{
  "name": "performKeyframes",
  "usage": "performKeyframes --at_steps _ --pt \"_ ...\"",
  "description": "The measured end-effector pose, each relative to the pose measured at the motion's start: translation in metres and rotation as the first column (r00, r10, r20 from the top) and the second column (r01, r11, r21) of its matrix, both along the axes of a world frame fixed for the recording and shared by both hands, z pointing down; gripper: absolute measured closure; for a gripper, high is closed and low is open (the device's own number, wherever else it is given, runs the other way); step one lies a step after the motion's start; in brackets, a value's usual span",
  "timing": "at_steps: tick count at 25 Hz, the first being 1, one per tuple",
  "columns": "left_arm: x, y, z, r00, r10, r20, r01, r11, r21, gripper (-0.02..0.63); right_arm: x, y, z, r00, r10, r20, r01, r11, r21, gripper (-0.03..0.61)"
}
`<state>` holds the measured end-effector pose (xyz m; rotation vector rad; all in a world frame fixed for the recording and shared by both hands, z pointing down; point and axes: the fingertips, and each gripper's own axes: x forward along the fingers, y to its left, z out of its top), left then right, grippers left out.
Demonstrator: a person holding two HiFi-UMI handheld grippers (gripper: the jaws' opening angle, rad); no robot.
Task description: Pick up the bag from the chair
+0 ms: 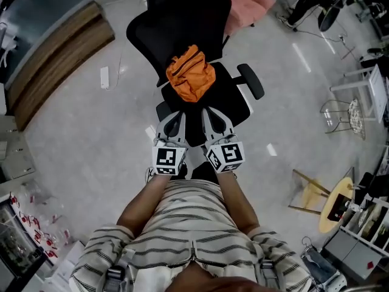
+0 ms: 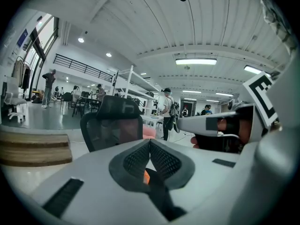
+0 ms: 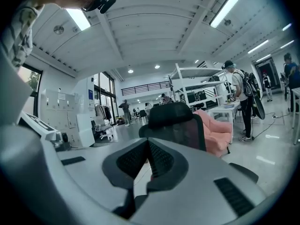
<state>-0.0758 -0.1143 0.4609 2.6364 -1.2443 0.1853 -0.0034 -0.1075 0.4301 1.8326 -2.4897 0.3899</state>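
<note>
Striped-shirt person (image 1: 182,224), forearms extended. Left gripper (image 1: 175,117) and right gripper (image 1: 213,115): jaws pressed together, empty, side by side over the seat front. Orange bag (image 1: 191,73): crumpled on black office chair (image 1: 182,17), at the backrest, just ahead of both grippers.

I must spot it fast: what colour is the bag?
The bag is orange, on the black chair; head view shows it best.

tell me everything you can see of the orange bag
The bag is bright orange, soft fabric by its look, crumpled into a slumped heap with folds and seams. It lies on the black chair's seat, near the backrest. The left gripper and right gripper hang short of it, jaws together, not touching.
</note>
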Motion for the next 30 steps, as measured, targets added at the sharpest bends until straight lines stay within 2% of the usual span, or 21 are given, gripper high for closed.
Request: performKeyframes --at_steps 6,14,21,30 --pt "0.009 -0.015 0.01 1.0 0.009 -0.001 -0.009 1.0 -0.025 0.592 0.013 -0.011 0.011 1.0 0.018 -0.003 -0.018 0.999 -0.033 0.561" --pt "0.029 -0.036 0.023 0.999 -0.023 0.032 0.024 0.999 -0.038 0.592 0.036 -0.032 0.018 1.0 -0.019 0.0 0.019 0.999 -0.04 0.561" --pt "0.034 -0.059 0.061 0.994 -0.078 0.078 0.087 0.99 -0.113 0.591 0.049 -0.043 0.043 0.999 -0.047 0.027 0.049 0.996 -0.079 0.561" --pt "0.033 -0.085 0.094 0.985 -0.128 0.112 0.145 0.976 -0.164 0.591 0.054 -0.046 0.069 0.996 -0.082 0.042 0.087 0.988 -0.128 0.561"
